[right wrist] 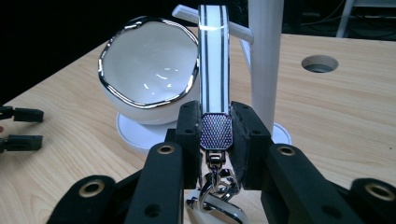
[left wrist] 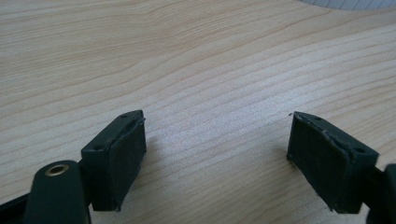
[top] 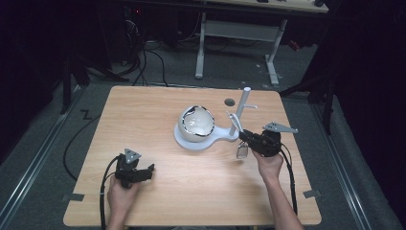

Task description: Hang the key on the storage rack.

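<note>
The right hand-held gripper (right wrist: 215,133) is clamped on a keychain strap (right wrist: 213,60) — white with 2 dark stripes — with its pads squeezing the purple-blue metal end piece (right wrist: 215,131). The strap loops up over a white peg (right wrist: 236,29) that sticks out from the white stand post (right wrist: 266,51), so it hangs on the stand while it is gripped. Below the end piece dangles a silver clasp (right wrist: 215,186). In the high view the stand (top: 242,112) sits at the right-rear part of the worktop (top: 158,115), sharing a round base with a white bowl with a shiny chrome rim (top: 196,122).

The left hand-held gripper (top: 139,173) rests low near the front left of the worktop, well apart from the stand — its jaws are spread wide with nothing between them, just bare wood grain under them.
</note>
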`<state>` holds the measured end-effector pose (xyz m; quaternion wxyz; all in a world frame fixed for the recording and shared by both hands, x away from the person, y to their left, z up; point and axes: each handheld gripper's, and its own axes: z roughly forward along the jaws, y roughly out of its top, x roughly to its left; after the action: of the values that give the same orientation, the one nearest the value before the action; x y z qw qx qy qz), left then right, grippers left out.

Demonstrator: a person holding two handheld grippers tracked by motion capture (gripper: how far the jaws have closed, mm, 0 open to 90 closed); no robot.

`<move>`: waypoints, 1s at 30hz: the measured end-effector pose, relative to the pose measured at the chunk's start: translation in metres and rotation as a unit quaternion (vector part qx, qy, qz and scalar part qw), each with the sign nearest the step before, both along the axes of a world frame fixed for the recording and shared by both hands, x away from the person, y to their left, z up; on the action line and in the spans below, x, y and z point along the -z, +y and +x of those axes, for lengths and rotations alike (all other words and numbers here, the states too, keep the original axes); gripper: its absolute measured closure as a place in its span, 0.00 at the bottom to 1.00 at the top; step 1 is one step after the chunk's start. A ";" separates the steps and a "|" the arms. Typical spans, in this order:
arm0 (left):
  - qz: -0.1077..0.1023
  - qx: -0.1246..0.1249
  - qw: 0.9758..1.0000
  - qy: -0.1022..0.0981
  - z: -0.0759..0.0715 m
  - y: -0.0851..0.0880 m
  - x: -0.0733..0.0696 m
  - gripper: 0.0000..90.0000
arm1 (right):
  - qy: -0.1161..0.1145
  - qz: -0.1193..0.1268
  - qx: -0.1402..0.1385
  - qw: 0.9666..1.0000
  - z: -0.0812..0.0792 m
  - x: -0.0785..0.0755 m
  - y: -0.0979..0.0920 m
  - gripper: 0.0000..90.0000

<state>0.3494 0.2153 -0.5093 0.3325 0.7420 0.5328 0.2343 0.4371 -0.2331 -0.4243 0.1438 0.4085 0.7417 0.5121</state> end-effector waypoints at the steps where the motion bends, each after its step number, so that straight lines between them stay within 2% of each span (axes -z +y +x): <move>1: 0.000 0.000 1.000 0.000 0.000 0.000 0.000 0.22 | 0.002 -0.002 0.003 1.000 0.001 0.001 0.000 0.83; 17: 0.000 0.000 1.000 0.000 0.000 0.000 0.000 0.22 | 0.003 -0.029 0.019 0.999 0.010 0.012 0.006 0.83; 25: -0.001 -0.001 1.000 -0.001 0.000 0.000 0.000 0.22 | 0.005 -0.035 0.025 0.999 0.013 0.015 0.007 0.82; 30: -0.001 -0.001 1.000 -0.001 0.000 0.000 0.000 0.22 | 0.012 -0.043 0.036 0.998 0.017 0.019 0.008 0.78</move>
<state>0.3494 0.2150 -0.5094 0.3334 0.7409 0.5337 0.2347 0.4538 -0.2249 -0.4437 0.1707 0.4342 0.7494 0.4698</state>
